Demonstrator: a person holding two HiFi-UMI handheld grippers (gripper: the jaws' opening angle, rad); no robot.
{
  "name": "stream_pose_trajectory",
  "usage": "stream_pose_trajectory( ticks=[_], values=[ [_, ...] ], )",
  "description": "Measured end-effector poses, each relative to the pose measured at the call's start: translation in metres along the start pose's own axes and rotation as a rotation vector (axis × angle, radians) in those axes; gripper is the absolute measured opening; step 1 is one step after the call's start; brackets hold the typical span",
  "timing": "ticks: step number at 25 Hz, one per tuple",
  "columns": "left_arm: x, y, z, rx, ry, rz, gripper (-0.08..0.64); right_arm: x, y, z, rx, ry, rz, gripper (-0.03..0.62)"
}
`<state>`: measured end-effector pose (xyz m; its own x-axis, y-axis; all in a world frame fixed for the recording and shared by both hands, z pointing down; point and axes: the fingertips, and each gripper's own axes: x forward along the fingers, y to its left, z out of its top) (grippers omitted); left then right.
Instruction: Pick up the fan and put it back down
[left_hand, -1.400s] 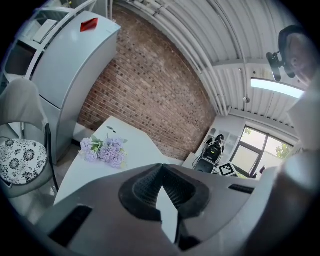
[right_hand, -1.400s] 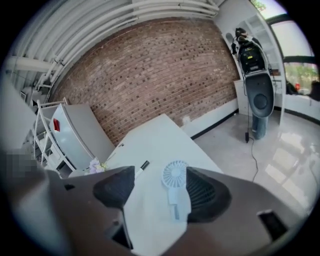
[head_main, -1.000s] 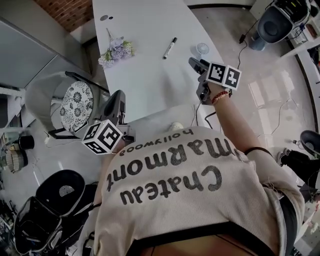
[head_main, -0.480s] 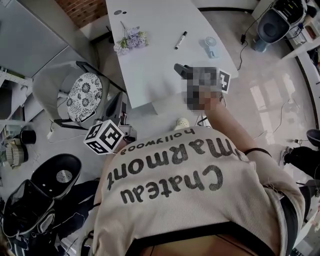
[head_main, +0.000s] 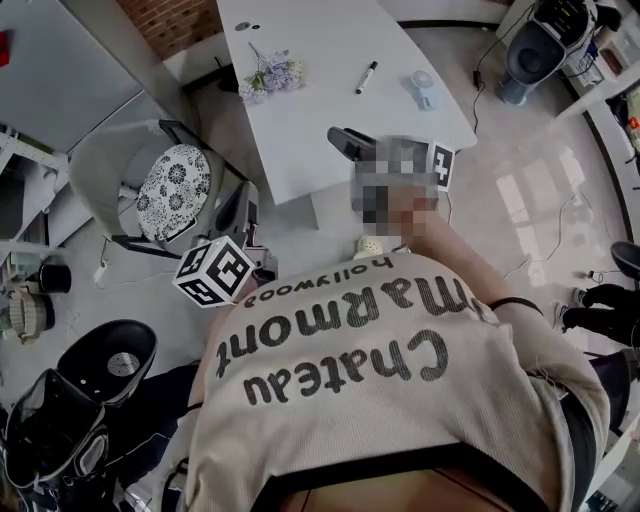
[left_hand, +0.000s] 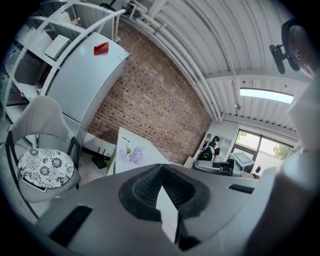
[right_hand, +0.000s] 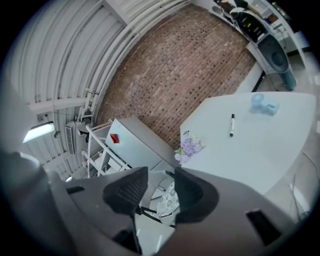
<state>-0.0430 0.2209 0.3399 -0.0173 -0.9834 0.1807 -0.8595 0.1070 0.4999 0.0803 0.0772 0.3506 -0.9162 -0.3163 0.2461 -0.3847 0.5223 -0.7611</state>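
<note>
Right tool (right_hand: 160, 176) has shifted leftward to hover over the near edge of the white bench (head_main: 320, 110). Its jaws have just been closing and stand partly apart with nothing between them. Left tool (left_hand: 160, 172) hangs off the bench, jaws together, empty. Fan (head_main: 422, 88) lies untouched near the bench's far right edge, well apart from both tools. Pick-up and set-down both remain.

Smooth matt white table (head_main: 310, 120), glossy floor (head_main: 530, 200), rough brick wall (left_hand: 150, 105)

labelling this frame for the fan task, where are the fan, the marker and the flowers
fan (head_main: 421, 83), head view, on its round head
marker (head_main: 366, 77), head view, middle of the barrel
flowers (head_main: 275, 74), head view, on the purple blossoms
</note>
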Motion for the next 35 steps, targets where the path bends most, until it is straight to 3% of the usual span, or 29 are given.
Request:
stream_pose_trajectory(
  ticks=[7, 11, 15, 28, 35],
  values=[
    [-0.013, -0.008, 0.016, 0.054, -0.027, -0.029, 0.0, -0.018, 0.05, 0.009, -0.101, -0.146, 0.076, 0.09],
    [-0.024, -0.006, 0.018, 0.062, -0.064, -0.024, 0.0, -0.03, 0.055, 0.002, -0.186, -0.199, 0.036, 0.035],
    [-0.032, -0.003, 0.016, 0.052, -0.075, -0.018, 0.0, -0.042, 0.049, -0.004, -0.208, -0.24, -0.02, 0.028],
    [-0.04, 0.016, 0.0, 0.017, -0.063, 0.014, 0.0, -0.051, 0.027, -0.03, -0.367, -0.211, -0.209, 0.003],
    [-0.034, 0.02, -0.012, -0.004, -0.037, 0.0, 0.0, -0.045, 0.014, -0.048, -0.379, -0.149, -0.234, 0.003]
  ],
)
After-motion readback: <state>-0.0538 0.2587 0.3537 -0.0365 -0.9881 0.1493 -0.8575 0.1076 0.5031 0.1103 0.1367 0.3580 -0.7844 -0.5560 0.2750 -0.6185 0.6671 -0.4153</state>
